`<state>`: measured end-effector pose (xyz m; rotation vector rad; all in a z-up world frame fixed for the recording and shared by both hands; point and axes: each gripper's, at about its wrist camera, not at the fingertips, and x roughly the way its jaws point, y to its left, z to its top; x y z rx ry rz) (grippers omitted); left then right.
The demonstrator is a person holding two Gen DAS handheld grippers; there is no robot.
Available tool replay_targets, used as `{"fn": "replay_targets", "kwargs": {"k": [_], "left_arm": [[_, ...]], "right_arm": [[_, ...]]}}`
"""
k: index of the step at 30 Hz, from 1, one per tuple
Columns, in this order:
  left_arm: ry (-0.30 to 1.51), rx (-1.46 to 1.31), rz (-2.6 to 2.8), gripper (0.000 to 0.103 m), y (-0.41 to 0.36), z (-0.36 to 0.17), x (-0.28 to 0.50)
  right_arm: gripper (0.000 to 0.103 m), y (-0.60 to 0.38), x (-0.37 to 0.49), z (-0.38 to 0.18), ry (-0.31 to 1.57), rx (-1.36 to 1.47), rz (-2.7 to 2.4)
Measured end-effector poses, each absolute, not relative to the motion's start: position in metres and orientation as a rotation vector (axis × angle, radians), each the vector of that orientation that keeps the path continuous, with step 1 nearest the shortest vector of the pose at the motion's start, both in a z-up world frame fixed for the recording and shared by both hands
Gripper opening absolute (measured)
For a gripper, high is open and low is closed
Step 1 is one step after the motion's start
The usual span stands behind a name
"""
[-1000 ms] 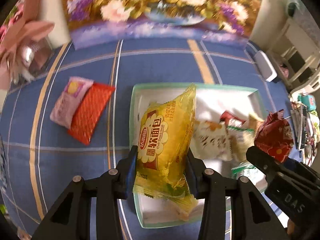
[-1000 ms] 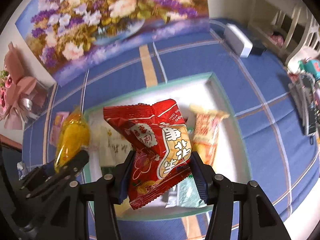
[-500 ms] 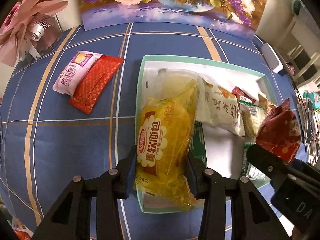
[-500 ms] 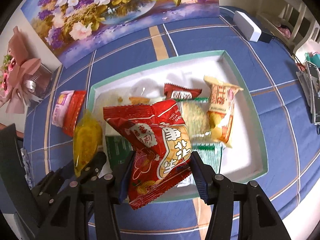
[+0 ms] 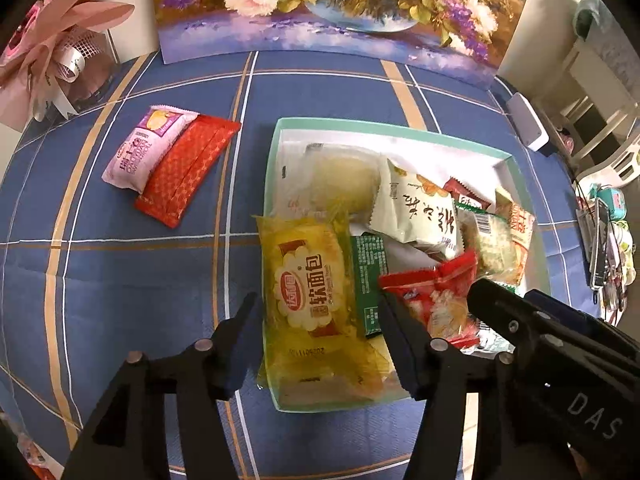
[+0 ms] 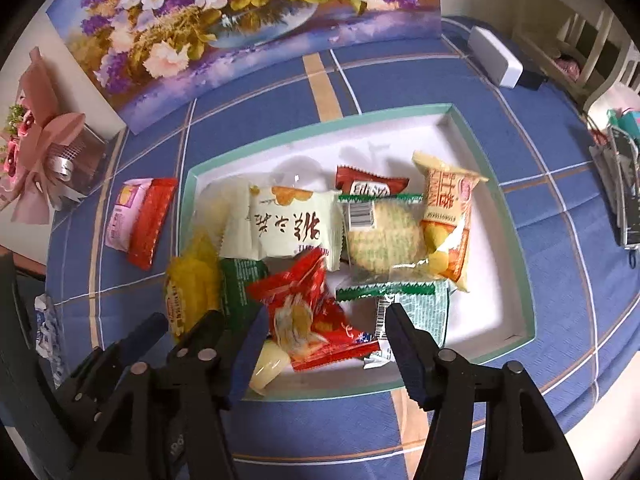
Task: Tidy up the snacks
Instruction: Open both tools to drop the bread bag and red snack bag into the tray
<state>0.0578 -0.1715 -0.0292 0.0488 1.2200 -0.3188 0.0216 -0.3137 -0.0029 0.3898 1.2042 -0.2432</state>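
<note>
A white tray with a teal rim (image 5: 273,168) (image 6: 493,160) holds several snack packets. In the left wrist view my left gripper (image 5: 322,340) hangs over the tray's near-left corner. Its jaws are opening, and the yellow bread packet (image 5: 310,292) lies loose between them on the tray floor. In the right wrist view my right gripper (image 6: 326,346) is just to the right, jaws opening too. The red snack packet (image 6: 308,312) lies free between its fingers, on top of a green packet (image 6: 240,284). A pink packet (image 5: 146,152) and an orange-red packet (image 5: 188,172) lie on the cloth left of the tray.
The blue checked tablecloth (image 5: 120,280) covers the table. A flower painting (image 5: 340,4) stands at the back and a pink bouquet (image 5: 52,52) at the far left. A white box (image 6: 494,56) sits beyond the tray's far right corner, with clutter (image 6: 624,184) along the right edge.
Both grippers have opened. The yellow packet and the red packet have dropped out of the pads and now rest in the tray.
</note>
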Motion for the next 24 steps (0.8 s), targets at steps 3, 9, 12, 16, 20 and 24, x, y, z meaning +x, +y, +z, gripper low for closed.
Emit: {"fn": "replay_targets", "kwargs": {"k": [3, 9, 12, 16, 20, 24], "left_arm": [[1.215, 0.048, -0.318, 0.061, -0.171, -0.027, 0.057], [1.207, 0.047, -0.288, 0.063, -0.167, -0.024, 0.060], [1.204, 0.048, -0.269, 0.070, -0.164, -0.024, 0.061], [1.190, 0.055, -0.237, 0.075, -0.160, -0.023, 0.062], [1.169, 0.073, -0.202, 0.081, -0.157, -0.021, 0.064], [1.150, 0.079, -0.162, 0.086, -0.151, -0.020, 0.067]], "right_arm": [[0.065, -0.313, 0.021, 0.001, 1.193, 0.384, -0.246], [0.065, -0.313, 0.021, 0.002, 1.194, 0.386, -0.252], [0.065, -0.314, 0.021, 0.003, 1.189, 0.388, -0.256], [0.074, -0.318, 0.020, 0.003, 1.185, 0.387, -0.277], [0.079, -0.319, 0.020, 0.003, 1.177, 0.379, -0.292], [0.091, -0.319, 0.020, 0.004, 1.166, 0.367, -0.302]]}}
